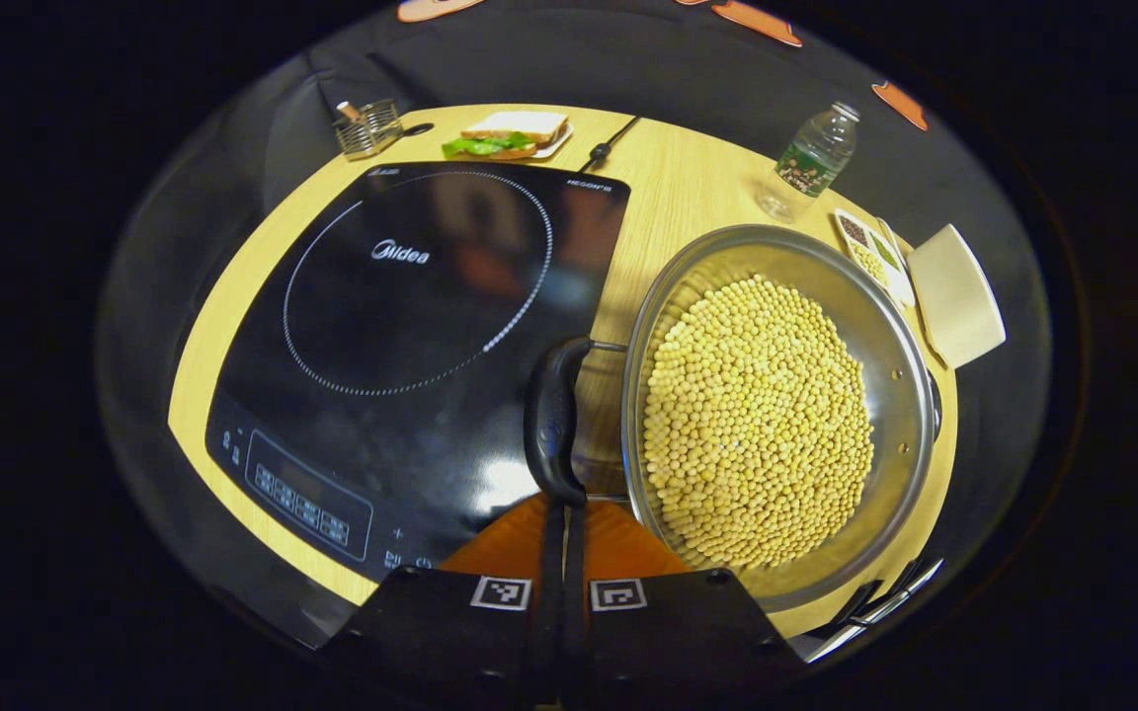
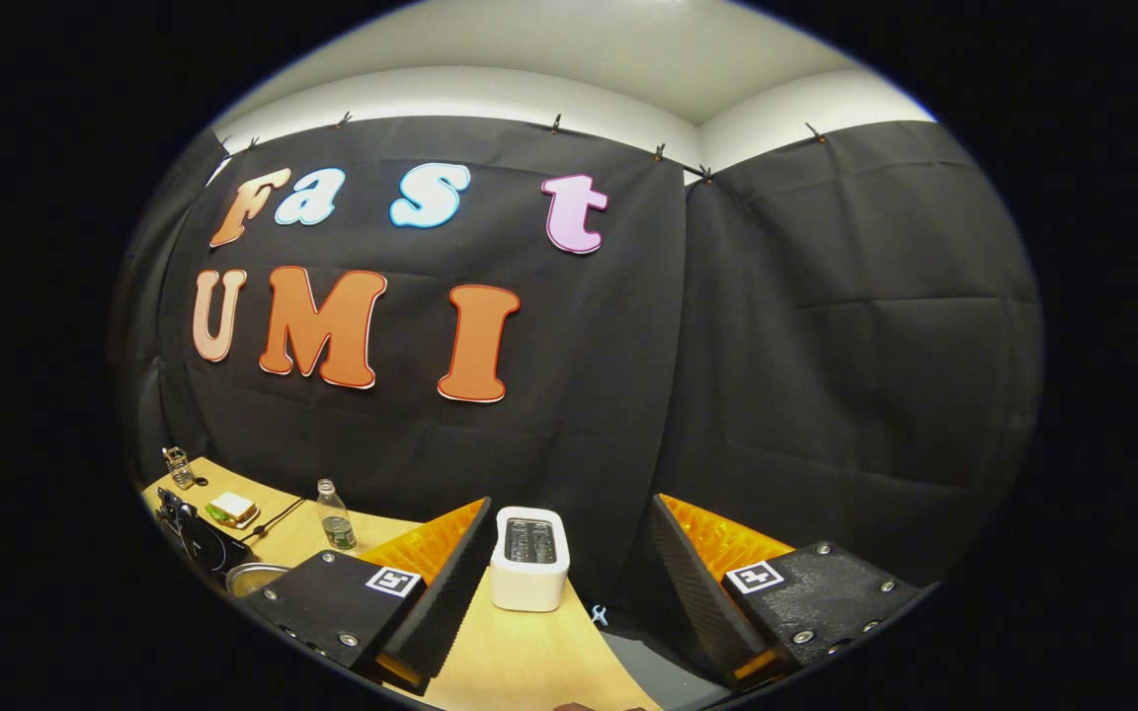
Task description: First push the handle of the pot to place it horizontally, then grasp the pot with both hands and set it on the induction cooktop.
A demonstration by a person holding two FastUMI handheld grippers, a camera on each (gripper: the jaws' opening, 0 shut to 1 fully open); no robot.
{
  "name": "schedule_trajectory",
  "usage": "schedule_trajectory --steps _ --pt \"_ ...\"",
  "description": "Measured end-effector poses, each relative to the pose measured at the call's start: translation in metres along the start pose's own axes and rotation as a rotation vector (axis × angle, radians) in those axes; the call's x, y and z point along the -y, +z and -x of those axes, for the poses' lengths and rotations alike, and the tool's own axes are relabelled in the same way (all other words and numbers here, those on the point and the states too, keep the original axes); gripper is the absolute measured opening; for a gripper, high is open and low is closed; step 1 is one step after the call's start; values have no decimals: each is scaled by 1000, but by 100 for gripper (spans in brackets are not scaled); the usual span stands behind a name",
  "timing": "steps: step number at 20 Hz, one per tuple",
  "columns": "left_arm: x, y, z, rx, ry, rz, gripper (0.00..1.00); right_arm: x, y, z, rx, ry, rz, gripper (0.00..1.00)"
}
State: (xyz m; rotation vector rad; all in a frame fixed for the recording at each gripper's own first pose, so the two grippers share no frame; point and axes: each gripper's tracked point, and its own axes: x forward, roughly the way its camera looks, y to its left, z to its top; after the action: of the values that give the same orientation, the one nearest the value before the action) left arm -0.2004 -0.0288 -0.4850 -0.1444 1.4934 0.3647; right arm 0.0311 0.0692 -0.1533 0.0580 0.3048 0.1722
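A steel pot (image 1: 890,346) full of yellow beans stands on the wooden table, right of the black induction cooktop (image 1: 411,326). Its black side handle (image 1: 554,420) curves over the gap between pot and cooktop. In the left gripper view my left gripper (image 1: 562,513) is shut, fingers pressed together, tips touching the handle's near end. My right gripper (image 2: 571,509) is held high and open, with nothing between its fingers, facing the booth wall. The pot's rim (image 2: 255,573) and the cooktop (image 2: 199,541) appear low at the left of the right gripper view.
A white toaster (image 2: 529,558) stands ahead of my right gripper; it is right of the pot (image 1: 959,296). A water bottle (image 1: 816,153), a small tray of grains (image 1: 870,252), a sandwich plate (image 1: 510,133), a wire holder (image 1: 368,126) and the cooktop's cord (image 1: 609,143) line the table's far side.
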Motion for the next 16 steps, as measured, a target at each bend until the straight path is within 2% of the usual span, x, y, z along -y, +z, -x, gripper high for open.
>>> schedule_trajectory --steps 5,6,8,12,16 --pt "10 25 -8 43 -17 -100 8 -23 -12 -9 -45 28 1 97" --pt "12 29 -10 50 -19 -118 8 -28 -16 -10 -58 34 -1 100" --pt "16 36 -13 61 -29 -151 8 -37 -22 -12 -84 48 -8 97" --pt "27 46 -19 76 -40 -201 8 -52 -38 -17 -136 67 -18 96" --pt "36 52 -24 76 -67 -207 8 -71 -63 -21 -211 99 -26 97"
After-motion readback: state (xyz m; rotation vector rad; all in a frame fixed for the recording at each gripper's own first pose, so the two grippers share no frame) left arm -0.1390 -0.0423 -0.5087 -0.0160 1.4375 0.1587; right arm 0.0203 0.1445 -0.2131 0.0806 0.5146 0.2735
